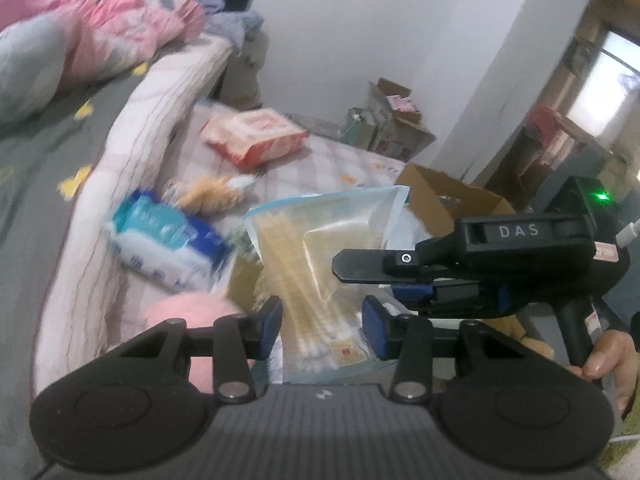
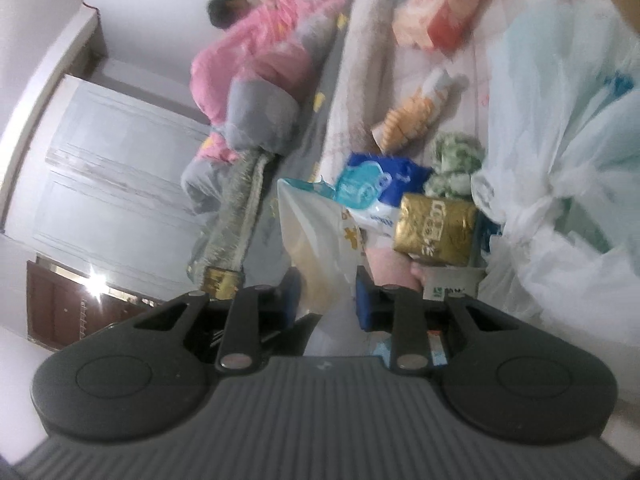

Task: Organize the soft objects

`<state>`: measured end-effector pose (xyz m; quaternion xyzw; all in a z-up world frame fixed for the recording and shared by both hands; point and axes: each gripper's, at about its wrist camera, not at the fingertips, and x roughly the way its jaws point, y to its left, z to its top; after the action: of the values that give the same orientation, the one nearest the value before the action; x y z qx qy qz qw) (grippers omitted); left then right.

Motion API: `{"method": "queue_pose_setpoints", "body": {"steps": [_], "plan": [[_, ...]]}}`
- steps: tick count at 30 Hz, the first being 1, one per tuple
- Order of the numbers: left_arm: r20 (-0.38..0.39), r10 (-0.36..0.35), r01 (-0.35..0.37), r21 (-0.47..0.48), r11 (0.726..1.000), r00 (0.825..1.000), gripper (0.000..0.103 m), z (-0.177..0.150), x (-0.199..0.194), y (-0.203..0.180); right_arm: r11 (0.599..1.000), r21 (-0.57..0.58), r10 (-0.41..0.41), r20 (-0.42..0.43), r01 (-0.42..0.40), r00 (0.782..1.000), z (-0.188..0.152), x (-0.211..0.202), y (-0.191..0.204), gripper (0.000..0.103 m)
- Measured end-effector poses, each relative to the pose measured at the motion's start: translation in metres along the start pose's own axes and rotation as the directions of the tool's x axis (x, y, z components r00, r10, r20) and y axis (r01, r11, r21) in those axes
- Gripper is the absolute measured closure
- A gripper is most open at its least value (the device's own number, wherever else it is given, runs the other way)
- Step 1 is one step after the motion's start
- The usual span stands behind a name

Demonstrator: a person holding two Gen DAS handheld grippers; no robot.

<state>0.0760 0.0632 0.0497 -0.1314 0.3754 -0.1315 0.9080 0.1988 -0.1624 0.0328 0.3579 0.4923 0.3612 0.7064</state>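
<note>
A clear zip bag of yellow cloths [image 1: 320,264] stands between the fingers of my left gripper [image 1: 322,326], which is open around it with gaps on both sides. My right gripper [image 1: 400,284] comes in from the right, its fingers against the bag's right side. In the right wrist view the same bag [image 2: 316,236] lies between my right gripper's [image 2: 326,298] open blue pads [image 2: 366,300]. A blue tissue pack [image 1: 168,246], a red tissue pack [image 1: 256,136], an orange plush toy [image 1: 212,196] and a pink soft ball [image 1: 192,316] lie on the bed.
A cardboard box [image 1: 448,196] sits right of the bag. A gold pack [image 2: 436,232], a green knit item [image 2: 456,160] and white plastic bags [image 2: 560,168] lie ahead. A pink quilt [image 1: 100,28] is piled on the grey bed. More boxes [image 1: 384,124] stand by the wall.
</note>
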Motion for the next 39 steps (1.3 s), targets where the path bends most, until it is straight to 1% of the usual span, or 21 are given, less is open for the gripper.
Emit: {"method": "queue_pose_setpoints", "body": {"steps": [2, 5, 10, 13, 16, 19, 22, 24, 27, 29, 31, 33, 34, 35, 36, 37, 38, 39], "plan": [[0.009, -0.015, 0.015, 0.033, 0.999, 1.0, 0.059, 0.006, 0.0, -0.015, 1.0, -0.005, 0.003, 0.035, -0.003, 0.999, 0.003, -0.018, 0.002, 0.077], [0.016, -0.06, 0.059, 0.095, 0.994, 0.998, 0.059, 0.018, 0.006, -0.043, 1.0, -0.008, -0.006, 0.099, 0.007, 0.995, 0.007, -0.051, -0.002, 0.077], [-0.011, -0.136, 0.136, 0.196, 0.971, 0.991, 0.059, 0.036, 0.038, -0.101, 0.999, 0.026, -0.045, 0.204, 0.04, 0.978, 0.021, -0.113, -0.025, 0.077], [-0.043, -0.187, 0.192, 0.226, 0.955, 0.981, 0.059, 0.048, 0.068, -0.135, 0.995, 0.058, -0.095, 0.264, 0.083, 0.96, 0.033, -0.156, -0.045, 0.077], [-0.072, -0.224, 0.236, 0.257, 0.937, 0.972, 0.059, 0.058, 0.104, -0.17, 0.987, 0.089, -0.154, 0.303, 0.134, 0.94, 0.049, -0.191, -0.065, 0.077], [-0.098, -0.231, 0.249, 0.271, 0.93, 0.968, 0.059, 0.066, 0.138, -0.196, 0.975, 0.121, -0.216, 0.323, 0.186, 0.922, 0.07, -0.216, -0.087, 0.077], [-0.118, -0.234, 0.257, 0.256, 0.932, 0.965, 0.058, 0.072, 0.159, -0.205, 0.95, 0.123, -0.313, 0.331, 0.288, 0.89, 0.097, -0.233, -0.109, 0.077], [-0.118, -0.242, 0.264, 0.241, 0.934, 0.963, 0.057, 0.073, 0.164, -0.2, 0.925, 0.125, -0.38, 0.329, 0.359, 0.865, 0.116, -0.238, -0.123, 0.077], [-0.114, -0.212, 0.234, 0.234, 0.944, 0.97, 0.057, 0.073, 0.17, -0.19, 0.88, 0.122, -0.473, 0.308, 0.459, 0.826, 0.142, -0.24, -0.149, 0.077], [-0.114, -0.194, 0.215, 0.222, 0.951, 0.974, 0.057, 0.077, 0.173, -0.185, 0.86, 0.108, -0.508, 0.274, 0.499, 0.816, 0.16, -0.229, -0.165, 0.077], [-0.117, -0.181, 0.203, 0.214, 0.956, 0.977, 0.057, 0.078, 0.175, -0.179, 0.829, 0.096, -0.556, 0.25, 0.551, 0.793, 0.173, -0.217, -0.179, 0.077], [-0.119, -0.168, 0.19, 0.213, 0.958, 0.979, 0.057, 0.078, 0.175, -0.173, 0.808, 0.085, -0.585, 0.221, 0.582, 0.78, 0.183, -0.205, -0.192, 0.075], [-0.123, -0.166, 0.189, 0.212, 0.959, 0.978, 0.057, 0.078, 0.176, -0.172, 0.803, 0.085, -0.594, 0.211, 0.591, 0.776, 0.187, -0.201, -0.198, 0.074], [-0.126, -0.165, 0.189, 0.21, 0.959, 0.978, 0.057, 0.078, 0.176, -0.171, 0.803, 0.074, -0.592, 0.207, 0.591, 0.779, 0.19, -0.2, -0.2, 0.071], [-0.128, -0.164, 0.188, 0.209, 0.96, 0.978, 0.057, 0.078, 0.176, -0.17, 0.795, 0.062, -0.601, 0.211, 0.603, 0.771, 0.192, -0.198, -0.2, 0.069], [-0.128, -0.162, 0.187, 0.209, 0.96, 0.978, 0.057, 0.078, 0.176, -0.169, 0.778, 0.05, -0.621, 0.214, 0.626, 0.754, 0.194, -0.196, -0.199, 0.066], [-0.128, -0.161, 0.185, 0.211, 0.96, 0.979, 0.057, 0.077, 0.176, -0.168, 0.759, 0.031, -0.639, 0.221, 0.65, 0.736, 0.195, -0.193, -0.194, 0.06], [-0.128, -0.16, 0.185, 0.214, 0.959, 0.979, 0.057, 0.077, 0.175, -0.168, 0.733, 0.01, -0.663, 0.237, 0.681, 0.71, 0.195, -0.192, -0.189, 0.059]]}}
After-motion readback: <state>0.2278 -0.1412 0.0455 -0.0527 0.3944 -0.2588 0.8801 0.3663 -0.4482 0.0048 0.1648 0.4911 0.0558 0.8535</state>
